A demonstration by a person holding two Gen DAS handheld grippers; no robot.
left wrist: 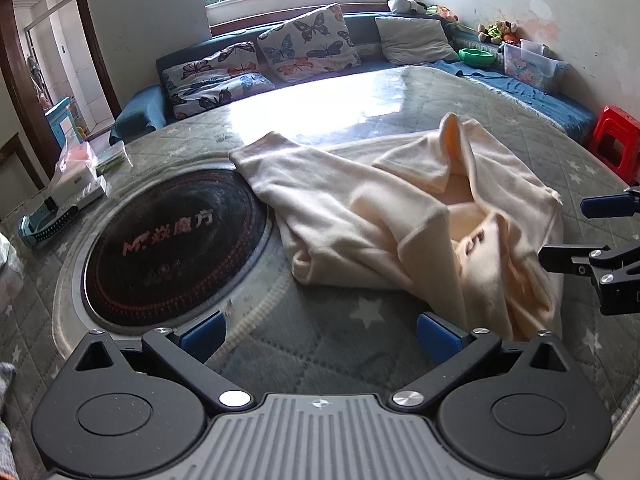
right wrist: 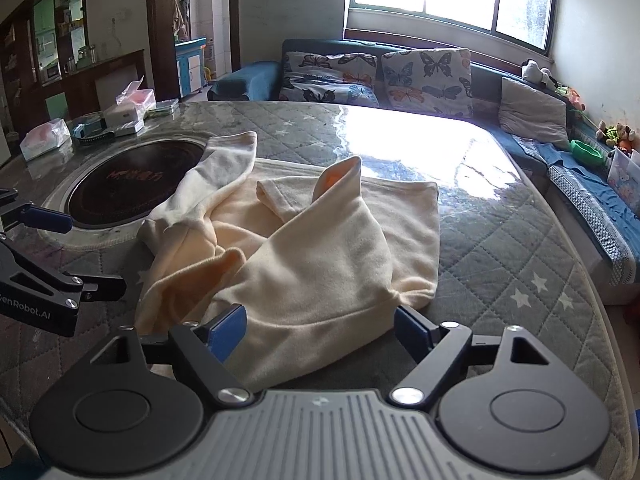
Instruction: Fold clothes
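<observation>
Just 1 cream garment (right wrist: 304, 248), 2 tongs, both open.

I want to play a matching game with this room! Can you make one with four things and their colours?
Things:
1. garment
2. stool
3. bowl
4. cooktop

Colours:
A. green
B. black
C. cream
D. red

Pairs: 1-C, 2-D, 3-A, 4-B
</observation>
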